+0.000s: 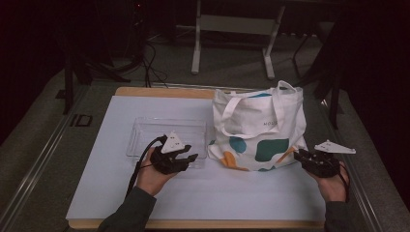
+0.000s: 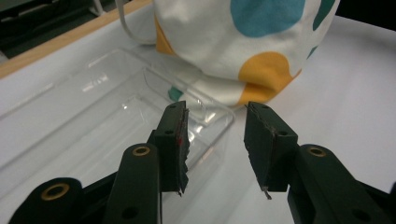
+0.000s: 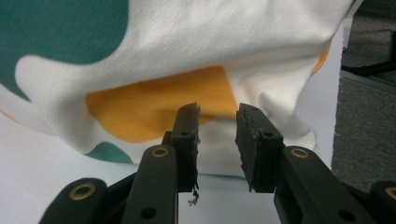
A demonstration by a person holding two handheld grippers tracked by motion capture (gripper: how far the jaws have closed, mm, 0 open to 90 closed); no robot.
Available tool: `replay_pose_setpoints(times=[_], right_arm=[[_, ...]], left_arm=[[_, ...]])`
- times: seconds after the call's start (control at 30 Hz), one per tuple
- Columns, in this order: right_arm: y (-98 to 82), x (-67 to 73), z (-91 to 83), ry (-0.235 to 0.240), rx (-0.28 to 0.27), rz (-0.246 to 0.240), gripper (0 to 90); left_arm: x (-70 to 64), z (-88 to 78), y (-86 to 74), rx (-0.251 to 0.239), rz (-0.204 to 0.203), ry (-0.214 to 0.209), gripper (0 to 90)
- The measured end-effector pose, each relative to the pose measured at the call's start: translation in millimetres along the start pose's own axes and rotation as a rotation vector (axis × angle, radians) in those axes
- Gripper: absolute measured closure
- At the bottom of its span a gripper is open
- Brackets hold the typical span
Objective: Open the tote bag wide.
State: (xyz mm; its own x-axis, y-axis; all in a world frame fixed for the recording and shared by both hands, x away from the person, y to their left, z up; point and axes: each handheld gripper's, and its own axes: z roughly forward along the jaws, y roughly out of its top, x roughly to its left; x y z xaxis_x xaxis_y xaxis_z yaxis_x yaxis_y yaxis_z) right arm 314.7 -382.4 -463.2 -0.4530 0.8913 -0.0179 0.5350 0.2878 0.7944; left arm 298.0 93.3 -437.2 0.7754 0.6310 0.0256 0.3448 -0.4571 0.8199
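Note:
A white cloth tote bag (image 1: 261, 130) with teal and orange patches stands on the right half of the white table top (image 1: 203, 193), handles up. Left of it lies a clear plastic tray (image 1: 164, 131) with nothing in it. My left gripper (image 1: 190, 154) hovers at the tray's near right corner, jaws open and pointing toward the bag. In the left gripper view the gripper (image 2: 215, 112) has the tray (image 2: 93, 107) and the bag (image 2: 243, 42) just ahead. My right gripper (image 1: 299, 155) sits at the bag's lower right corner. It is open (image 3: 218, 112), close to the bag's cloth (image 3: 210, 46), with nothing between the pads.
The table's wooden edge (image 1: 193, 224) runs along the front. Grey floor surrounds the table, with a white stand (image 1: 232, 29) and dark cables (image 1: 150, 63) behind it. A metal rail (image 1: 43, 159) runs along the left side.

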Motion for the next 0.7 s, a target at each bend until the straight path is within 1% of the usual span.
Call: replay_pose_setpoints(times=[0.17, 0.27, 0.33, 0.4, 0.5, 0.7], right_arm=[[7.4, -7.2, -1.6, -0.008, -0.008, 0.0, 69.1], [11.3, -12.7, -2.2, -0.009, -0.02, 0.015, 69.1], [14.1, -16.5, -2.0, -0.014, -0.023, 0.017, 69.1], [17.1, -20.1, -1.5, -0.019, -0.026, 0.025, 69.0], [21.9, -24.5, 0.1, -0.025, -0.028, 0.026, 68.0], [30.2, -28.7, 4.1, -0.035, -0.035, 0.027, 67.1]], left_arm=[[6.0, 8.3, 13.5, -0.006, 0.014, -0.004, 59.5], [11.2, 14.5, 21.9, -0.01, 0.014, -0.009, 59.0], [14.7, 18.9, 27.2, -0.007, 0.013, -0.005, 58.7], [18.0, 22.5, 31.5, -0.018, 0.008, -0.008, 58.1], [21.6, 28.0, 36.0, -0.027, 0.003, -0.011, 57.8], [25.5, 37.2, 41.0, -0.039, -0.002, -0.016, 56.1]])
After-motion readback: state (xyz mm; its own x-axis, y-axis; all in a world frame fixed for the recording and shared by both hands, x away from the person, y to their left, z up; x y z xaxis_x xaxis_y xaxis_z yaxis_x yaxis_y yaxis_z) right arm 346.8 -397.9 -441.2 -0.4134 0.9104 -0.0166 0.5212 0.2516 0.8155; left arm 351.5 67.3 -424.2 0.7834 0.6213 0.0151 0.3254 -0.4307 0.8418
